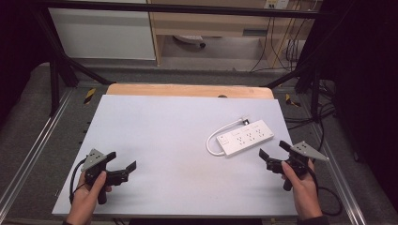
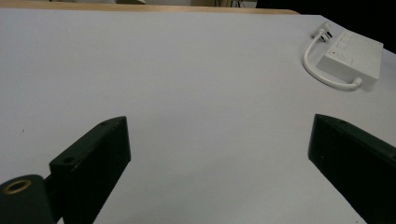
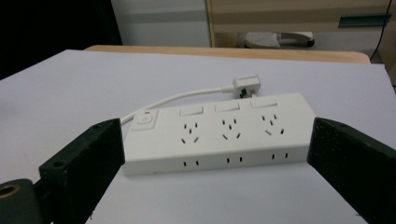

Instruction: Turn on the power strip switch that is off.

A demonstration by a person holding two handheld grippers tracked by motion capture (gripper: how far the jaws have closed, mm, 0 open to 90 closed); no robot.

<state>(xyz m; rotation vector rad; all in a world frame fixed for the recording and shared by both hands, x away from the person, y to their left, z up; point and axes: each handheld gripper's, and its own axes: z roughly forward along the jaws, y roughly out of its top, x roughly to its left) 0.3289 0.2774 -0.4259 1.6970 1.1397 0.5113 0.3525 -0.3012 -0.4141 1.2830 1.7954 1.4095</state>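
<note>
A white power strip (image 1: 245, 137) lies on the right half of the pale table (image 1: 164, 136), its white cable (image 1: 217, 136) looping round to a plug (image 1: 244, 120) at its far end. In the right gripper view the power strip (image 3: 219, 135) lies just beyond the wide-apart jaws, with three sockets and a switch (image 3: 145, 121) facing up. My right gripper (image 1: 272, 152) is open, just short of the strip's near side. My left gripper (image 1: 122, 161) is open near the table's front left, nothing between its jaws. The left gripper view shows the power strip (image 2: 352, 57) far off to the right.
A wooden board edge (image 1: 187, 90) runs along the table's far side. Metal frame rails (image 1: 28, 154) flank the table. Beyond stand a white cabinet (image 1: 103, 33) and a wooden desk (image 1: 216, 23) with cables (image 1: 281, 47) hanging at the right.
</note>
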